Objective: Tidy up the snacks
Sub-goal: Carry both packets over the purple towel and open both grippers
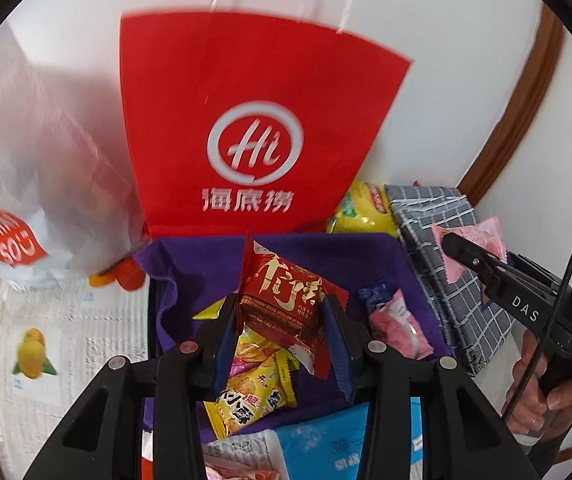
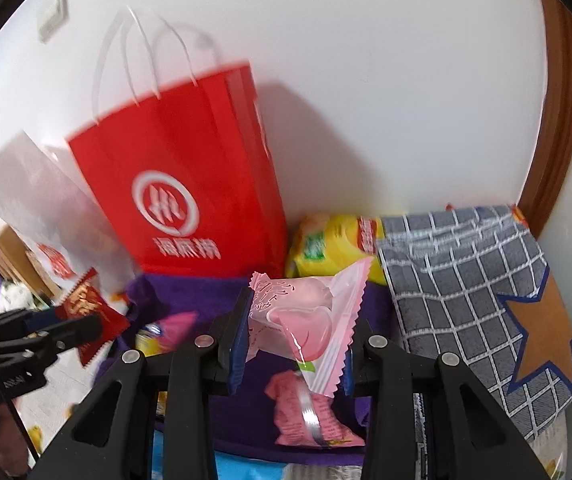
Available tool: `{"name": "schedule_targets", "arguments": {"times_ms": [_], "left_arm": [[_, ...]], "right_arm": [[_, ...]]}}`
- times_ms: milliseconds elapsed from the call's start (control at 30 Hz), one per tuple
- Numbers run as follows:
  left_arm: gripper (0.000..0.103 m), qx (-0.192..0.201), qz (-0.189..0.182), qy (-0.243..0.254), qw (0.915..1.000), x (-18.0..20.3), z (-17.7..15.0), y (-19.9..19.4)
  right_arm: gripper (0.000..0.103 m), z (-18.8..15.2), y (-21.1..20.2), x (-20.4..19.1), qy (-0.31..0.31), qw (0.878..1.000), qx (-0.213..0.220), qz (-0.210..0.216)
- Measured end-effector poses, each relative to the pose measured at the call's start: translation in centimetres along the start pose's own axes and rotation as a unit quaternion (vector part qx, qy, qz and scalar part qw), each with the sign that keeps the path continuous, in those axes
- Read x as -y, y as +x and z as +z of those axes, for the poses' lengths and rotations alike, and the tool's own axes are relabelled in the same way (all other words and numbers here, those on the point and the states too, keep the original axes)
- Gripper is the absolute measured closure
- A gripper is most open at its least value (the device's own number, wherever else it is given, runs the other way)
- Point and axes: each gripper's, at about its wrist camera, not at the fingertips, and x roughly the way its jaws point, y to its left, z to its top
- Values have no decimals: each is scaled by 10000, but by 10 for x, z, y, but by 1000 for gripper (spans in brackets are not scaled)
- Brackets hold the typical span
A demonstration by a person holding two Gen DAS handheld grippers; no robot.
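Now each gripper holds one snack

Up in the air over the purple cloth (image 1: 189, 264), the red snack packet (image 1: 286, 300) is pinched in the left gripper (image 1: 281, 340). The pink candy packet (image 2: 306, 312) is pinched in the right gripper (image 2: 292, 354). More snacks lie loose on the cloth below. A red paper bag (image 1: 245, 120) stands just behind. The wrappers look slippery, so a loose squeeze could let one slide out and drop.

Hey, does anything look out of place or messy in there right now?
Nothing looks spilled or damaged. The purple cloth is rumpled at its left edge, with snack packets lying loose on it. The left gripper holds a red snack packet, the right gripper a pink candy packet.
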Motion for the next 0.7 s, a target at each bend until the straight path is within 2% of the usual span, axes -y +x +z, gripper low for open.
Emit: {"name": "schedule_targets", "arguments": {"times_ms": [100,200,333,633,700], "left_arm": [[64,-167,-57,-64,9998,-6,-2,15],[64,-118,32,7,9999,-7,-2,20],[64,-185,-39,36,9998,-9,-3,27],[64,-306,53,-99,9995,-18,-3,36],[64,-326,58,-113,9994,-20,-3,38]], "right_arm": [[67,-5,12,4,-209,9997,-84,-72],[67,-9,25,8,-309,9991,-198,-193],[67,-14,39,14,-232,9989,-348,-218],[67,-22,57,15,-237,9977,-619,-140],[67,-24,61,14,-296,9968,-702,-241]]}}
